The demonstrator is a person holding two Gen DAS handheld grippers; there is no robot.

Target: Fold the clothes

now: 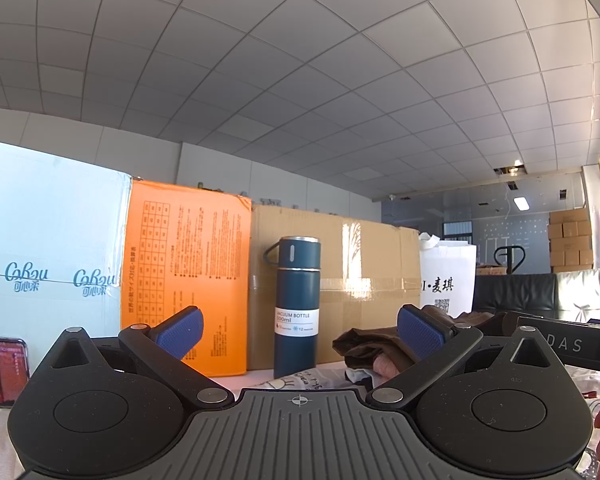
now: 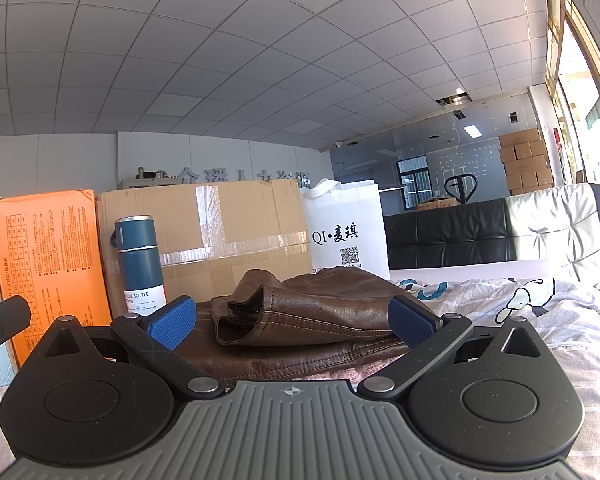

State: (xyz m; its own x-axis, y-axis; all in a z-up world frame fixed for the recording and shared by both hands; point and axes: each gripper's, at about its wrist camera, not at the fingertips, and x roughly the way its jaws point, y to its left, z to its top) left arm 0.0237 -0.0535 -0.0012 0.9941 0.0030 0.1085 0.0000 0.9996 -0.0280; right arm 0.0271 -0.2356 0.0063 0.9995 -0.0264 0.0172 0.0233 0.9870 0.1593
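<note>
printed bedsheet (image 2: 540, 320) backed by a row of boxes: brown carton (image 2: 220, 232), orange box (image 2: 52, 264), blue vacuum bottle (image 2: 140, 264). brown leather jacket (image 2: 320, 312) lies folded near the carton. left gripper (image 1: 300, 332) and right gripper (image 2: 292, 320): both spread wide, empty, the right one facing the jacket's near edge.

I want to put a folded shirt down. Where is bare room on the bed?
Free: the cartoon sheet right of the brown jacket, up to the headboard. A narrow strip lies between the bottle and the jacket. Crowded: the back row of boxes, bottle and white bag.
</note>
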